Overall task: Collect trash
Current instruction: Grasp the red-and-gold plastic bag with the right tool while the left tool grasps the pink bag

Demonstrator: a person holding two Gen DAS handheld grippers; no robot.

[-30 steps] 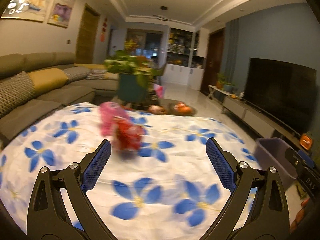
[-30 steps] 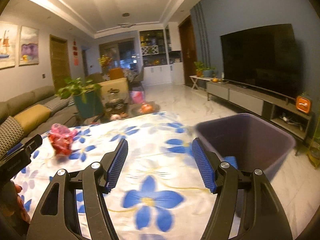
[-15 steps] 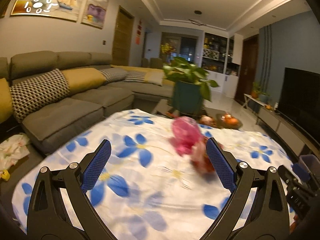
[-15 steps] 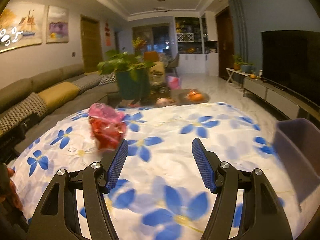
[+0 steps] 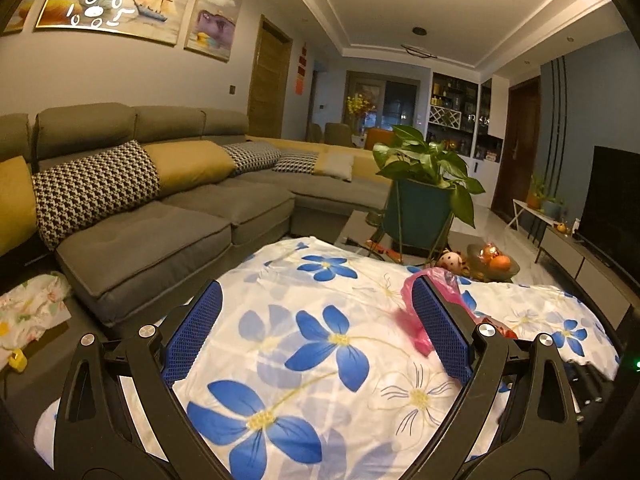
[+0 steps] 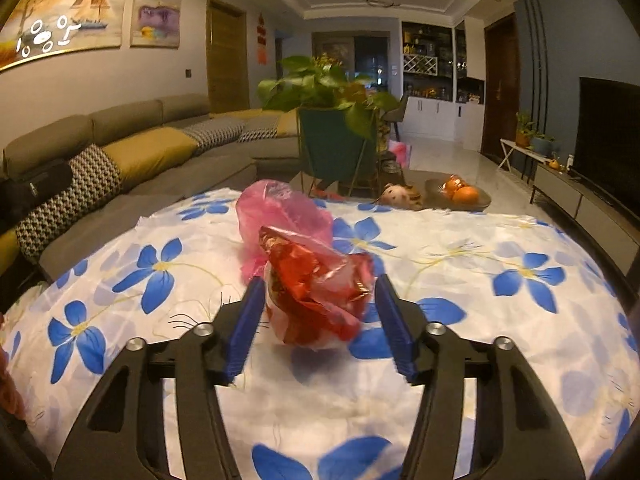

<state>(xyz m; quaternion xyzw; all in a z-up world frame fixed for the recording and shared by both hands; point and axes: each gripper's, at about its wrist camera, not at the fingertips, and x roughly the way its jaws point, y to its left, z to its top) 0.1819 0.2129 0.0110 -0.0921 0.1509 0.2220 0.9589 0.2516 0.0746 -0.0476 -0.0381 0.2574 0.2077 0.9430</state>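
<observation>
Two bits of trash sit together on your flowered tablecloth: a crumpled red wrapper in front and a pink plastic bag touching it just behind. Your right gripper has the red wrapper between its blue pads, and the jaws are closing on it; the left pad looks right up against the wrapper, the right pad very close, though I can't tell for sure if they're pressing yet. Your left gripper is wide open with nothing between the pads, just cloth. From that side the pink plastic bag shows partly behind the right finger, blurry, with a sliver of the red wrapper peeking out past it. Beyond the cloth's far edge you've got a potted plant in a teal pot, a small stuffed toy, and a dish of oranges on a dark low table. Grey sofa runs along the left wall.
</observation>
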